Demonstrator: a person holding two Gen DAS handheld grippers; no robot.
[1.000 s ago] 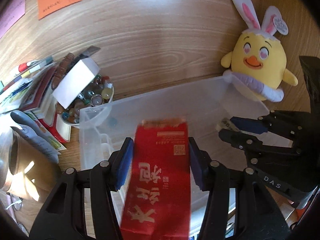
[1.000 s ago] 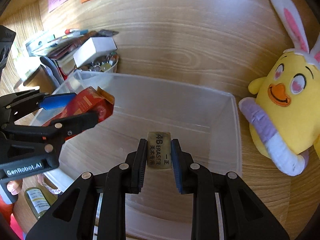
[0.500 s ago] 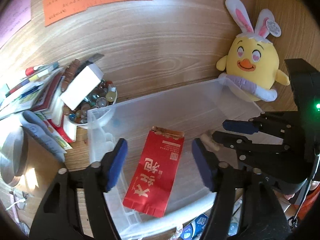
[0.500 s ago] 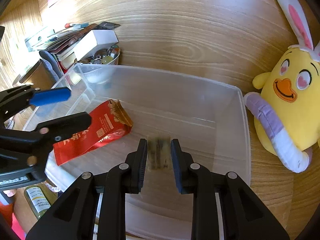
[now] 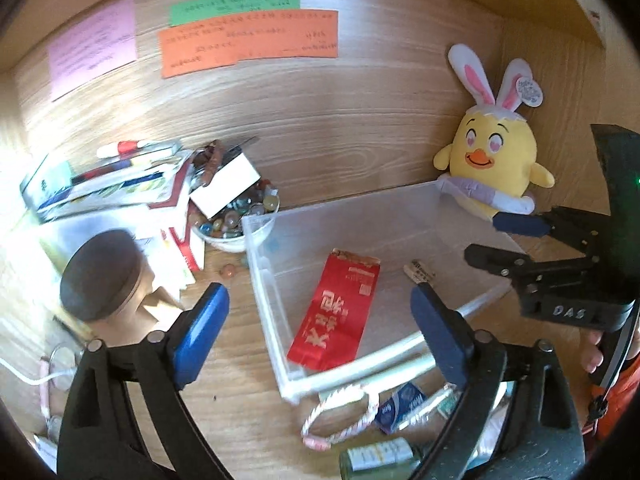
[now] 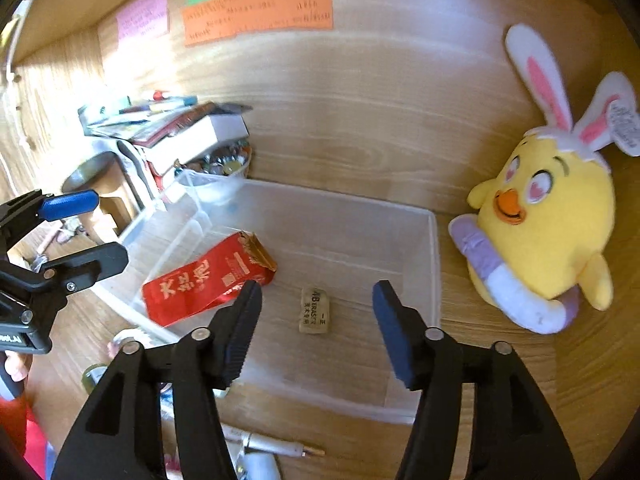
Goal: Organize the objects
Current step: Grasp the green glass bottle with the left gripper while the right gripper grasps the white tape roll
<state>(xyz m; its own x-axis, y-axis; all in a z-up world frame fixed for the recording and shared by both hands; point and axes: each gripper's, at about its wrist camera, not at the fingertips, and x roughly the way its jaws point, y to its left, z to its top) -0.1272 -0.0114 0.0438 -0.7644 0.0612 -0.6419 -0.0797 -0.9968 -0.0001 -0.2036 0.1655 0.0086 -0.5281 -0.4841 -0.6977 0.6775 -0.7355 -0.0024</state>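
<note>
A clear plastic bin (image 5: 464, 312) (image 6: 434, 248) sits on the wooden desk. A red packet (image 5: 334, 312) (image 6: 208, 280) lies flat in it, with a small tan eraser (image 6: 315, 311) (image 5: 418, 271) to its right. My left gripper (image 5: 320, 324) is open and empty, raised above the bin's near left corner. My right gripper (image 6: 316, 320) is open and empty, above the eraser. Each gripper shows in the other's view, the right one (image 5: 484, 240) and the left one (image 6: 96, 228).
A yellow chick plush (image 5: 492, 164) (image 6: 544, 224) stands right of the bin. A bowl of marbles (image 5: 236, 216), a stack of books and pens (image 5: 120, 176) and a brown round-lidded jar (image 5: 104, 276) lie left. A cord loop (image 5: 340, 416), small packets, a bottle (image 5: 380, 456) and a pen (image 6: 272, 446) lie in front.
Both grippers let go and opened wide. The red packet and the eraser dropped into the bin. Both grippers pulled back and up from the bin.
</note>
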